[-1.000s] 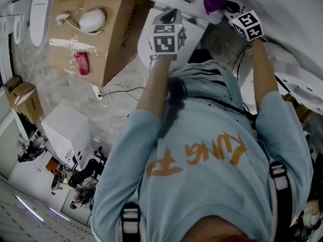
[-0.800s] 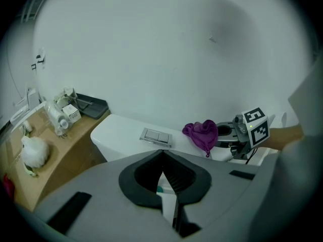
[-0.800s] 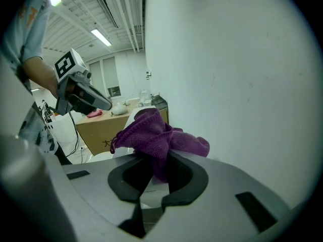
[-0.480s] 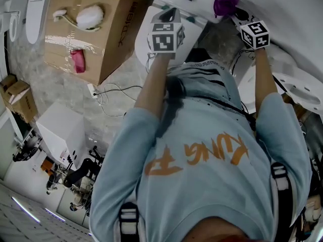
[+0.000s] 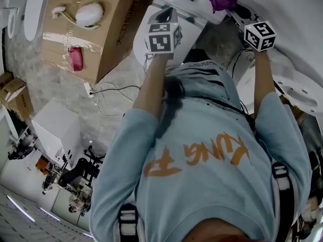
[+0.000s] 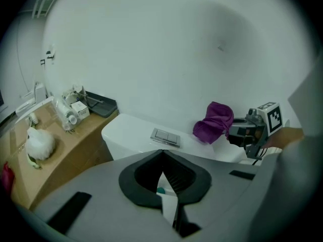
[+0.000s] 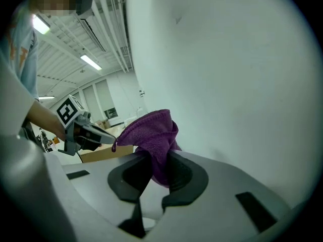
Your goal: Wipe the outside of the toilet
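Here, a taped cardboard box [image 5: 96,29] sits at the far left. Next to it, the left tool [image 6: 162,158] has its jaws pressed together on nothing and points at the white toilet cistern [image 6: 131,130] and its flush plate [image 6: 164,136]. At the right end of the cistern lid is the purple cloth [image 6: 214,122], pinched by the right tool [image 7: 151,173] close to the white wall [image 7: 227,59].

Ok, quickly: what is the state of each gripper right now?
Left gripper: closed, holding nothing.
Right gripper: closed on the purple cloth.
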A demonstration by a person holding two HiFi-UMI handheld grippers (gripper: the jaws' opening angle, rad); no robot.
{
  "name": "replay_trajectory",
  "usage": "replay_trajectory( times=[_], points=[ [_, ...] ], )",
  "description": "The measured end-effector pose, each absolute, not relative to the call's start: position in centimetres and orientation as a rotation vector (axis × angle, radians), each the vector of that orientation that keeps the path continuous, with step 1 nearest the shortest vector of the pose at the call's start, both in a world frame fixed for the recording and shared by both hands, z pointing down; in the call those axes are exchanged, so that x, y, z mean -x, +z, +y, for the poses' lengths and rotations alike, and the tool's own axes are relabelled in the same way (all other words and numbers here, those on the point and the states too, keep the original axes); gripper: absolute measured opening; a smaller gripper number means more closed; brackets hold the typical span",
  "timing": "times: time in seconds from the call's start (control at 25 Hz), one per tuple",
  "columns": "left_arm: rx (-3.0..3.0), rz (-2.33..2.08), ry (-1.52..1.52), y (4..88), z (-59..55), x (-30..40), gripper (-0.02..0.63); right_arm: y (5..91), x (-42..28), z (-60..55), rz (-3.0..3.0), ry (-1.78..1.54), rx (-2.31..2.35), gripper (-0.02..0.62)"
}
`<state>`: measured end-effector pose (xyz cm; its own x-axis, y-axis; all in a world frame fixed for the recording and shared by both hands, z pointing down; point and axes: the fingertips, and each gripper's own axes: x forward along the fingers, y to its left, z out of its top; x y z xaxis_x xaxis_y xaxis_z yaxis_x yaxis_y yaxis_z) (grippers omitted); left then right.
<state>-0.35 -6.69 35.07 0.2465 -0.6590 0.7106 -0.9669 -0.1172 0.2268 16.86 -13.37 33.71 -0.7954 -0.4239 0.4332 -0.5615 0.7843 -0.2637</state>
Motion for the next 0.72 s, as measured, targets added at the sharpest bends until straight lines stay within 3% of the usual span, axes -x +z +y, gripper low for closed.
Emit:
replay_trajectory(
  times=[0.72],
  points=[
    [-1.677, -1.745, 0.437, 34.1, -5.8, 9.5, 0.023, 30.5, 3.7, -15.2, -2.841, 0.446, -0.313, 0.071]
  ],
)
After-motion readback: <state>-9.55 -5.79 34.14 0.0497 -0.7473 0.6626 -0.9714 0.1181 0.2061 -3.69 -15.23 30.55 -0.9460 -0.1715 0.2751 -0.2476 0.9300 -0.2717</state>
